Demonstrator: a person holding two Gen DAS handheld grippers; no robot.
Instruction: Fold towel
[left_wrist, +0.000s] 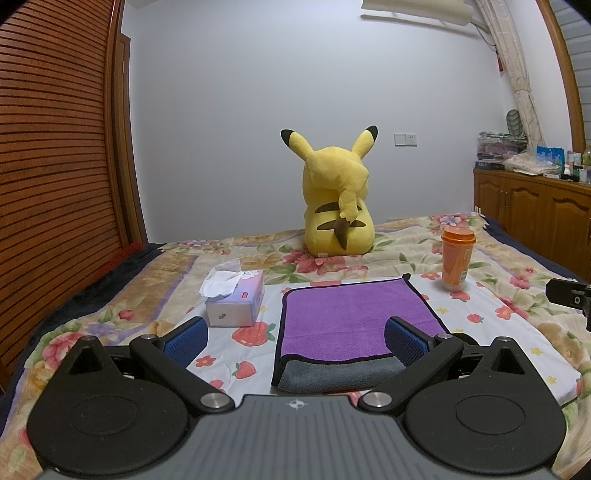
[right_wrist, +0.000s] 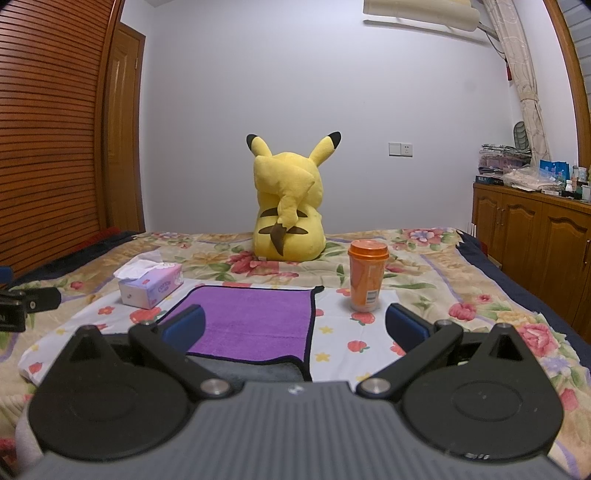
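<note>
A purple towel (left_wrist: 343, 317) with a black hem and grey underside lies folded over on the floral bedspread; a grey strip shows along its near edge. It also shows in the right wrist view (right_wrist: 255, 317). My left gripper (left_wrist: 295, 338) is open and empty, held above the towel's near left part. My right gripper (right_wrist: 295, 326) is open and empty, above the towel's near right corner. The other gripper shows at each view's edge: the right gripper (left_wrist: 570, 295) and the left gripper (right_wrist: 22, 304).
A tissue box (left_wrist: 236, 299) sits left of the towel, also in the right wrist view (right_wrist: 149, 286). An orange lidded cup (left_wrist: 457, 258) stands to the right, also in the right wrist view (right_wrist: 366, 278). A yellow plush toy (left_wrist: 338, 206) sits behind. A wooden cabinet (right_wrist: 532, 236) stands right of the bed.
</note>
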